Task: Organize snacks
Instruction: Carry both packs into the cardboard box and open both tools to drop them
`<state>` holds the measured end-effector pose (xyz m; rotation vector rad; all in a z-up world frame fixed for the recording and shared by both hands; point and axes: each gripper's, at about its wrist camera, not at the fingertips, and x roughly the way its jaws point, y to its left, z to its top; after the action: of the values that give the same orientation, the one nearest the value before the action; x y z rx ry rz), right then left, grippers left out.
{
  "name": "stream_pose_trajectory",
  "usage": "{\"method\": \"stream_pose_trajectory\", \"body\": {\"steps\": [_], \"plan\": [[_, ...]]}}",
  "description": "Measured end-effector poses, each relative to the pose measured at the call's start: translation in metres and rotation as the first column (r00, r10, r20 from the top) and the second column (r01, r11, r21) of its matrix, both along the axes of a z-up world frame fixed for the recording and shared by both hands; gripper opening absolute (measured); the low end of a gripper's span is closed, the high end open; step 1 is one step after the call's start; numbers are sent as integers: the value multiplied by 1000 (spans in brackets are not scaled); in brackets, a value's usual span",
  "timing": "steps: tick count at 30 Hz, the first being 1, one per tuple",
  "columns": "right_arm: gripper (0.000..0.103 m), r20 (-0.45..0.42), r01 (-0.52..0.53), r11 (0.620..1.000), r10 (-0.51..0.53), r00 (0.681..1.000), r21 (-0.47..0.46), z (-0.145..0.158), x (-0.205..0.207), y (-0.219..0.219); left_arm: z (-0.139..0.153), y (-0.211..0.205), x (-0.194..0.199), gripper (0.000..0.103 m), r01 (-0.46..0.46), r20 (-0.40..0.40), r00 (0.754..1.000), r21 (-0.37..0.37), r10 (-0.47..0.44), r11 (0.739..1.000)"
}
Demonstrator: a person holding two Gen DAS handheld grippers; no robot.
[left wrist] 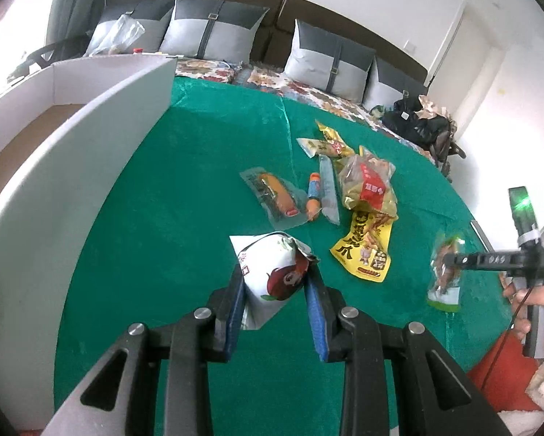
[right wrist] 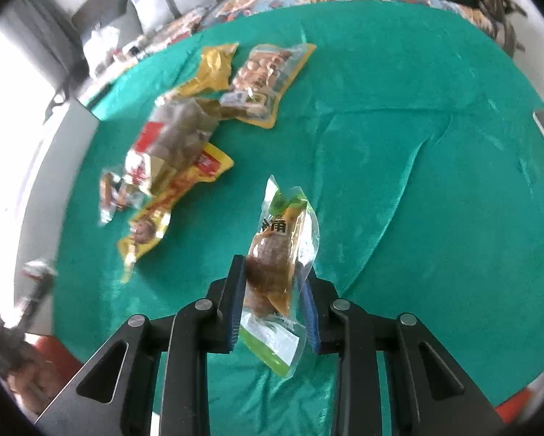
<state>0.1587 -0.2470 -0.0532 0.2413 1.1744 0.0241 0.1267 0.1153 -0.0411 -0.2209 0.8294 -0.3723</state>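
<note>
Between my left gripper's (left wrist: 275, 283) pads sits a white pouch (left wrist: 272, 272) w/ a red fruit print, pinched mid-body just above the green cloth (left wrist: 163, 254); it's puffy, light, crinkly film, so I judge it best held by the body, not the slick seal edge. My right gripper (right wrist: 274, 290) is clamped on a clear vacuum pack (right wrist: 283, 254) of brown meat, green end label; denser, floppy. Farther out lie the yellow packet (left wrist: 363, 250) w/ Chinese print, unreadable to me, a sausage (left wrist: 314, 196), then the white box (left wrist: 90, 116) at left.
</note>
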Motion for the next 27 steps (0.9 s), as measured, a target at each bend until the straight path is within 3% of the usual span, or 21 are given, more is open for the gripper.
{"method": "stream_pose_trajectory", "body": {"steps": [2,4,7,11,12,13,16,21,23,27], "plan": [[34,-34,-23,999,22,999,-42,-10,4,4,-3,2,3,31,-7,-14,1000,-1,7,1000],[61,-37,13,996,-16,999,-83,-16,5,4,-3,1,3,31,-7,-9,1000,7,8,1000],[76,-31,70,981,-77,997,-183,-18,3,9,-3,-5,2,31,-3,9,1000,40,3,999],[76,-43,13,977,-23,999,-213,-31,2,32,-5,-9,2,31,4,6,1000,54,-4,999],[68,-19,13,973,-18,1000,-232,-28,0,33,-4,-8,1,31,5,8,1000,53,-5,999],[61,-2,18,976,-19,1000,-217,-26,-2,31,-3,-7,1,31,6,10,1000,52,-6,999],[54,5,43,987,-43,999,-154,-16,-3,18,-1,-3,-1,31,3,15,1000,41,-3,999],[53,19,99,995,-99,995,26,5,-1,-9,4,2,-2,31,-7,2,1000,-15,7,1000],[53,24,119,983,-123,992,140,14,-2,-19,11,4,-3,31,-10,-7,1000,-52,10,999],[53,48,111,935,-135,990,336,32,3,2,45,25,-5,31,-30,8,999,-161,32,986]]}}
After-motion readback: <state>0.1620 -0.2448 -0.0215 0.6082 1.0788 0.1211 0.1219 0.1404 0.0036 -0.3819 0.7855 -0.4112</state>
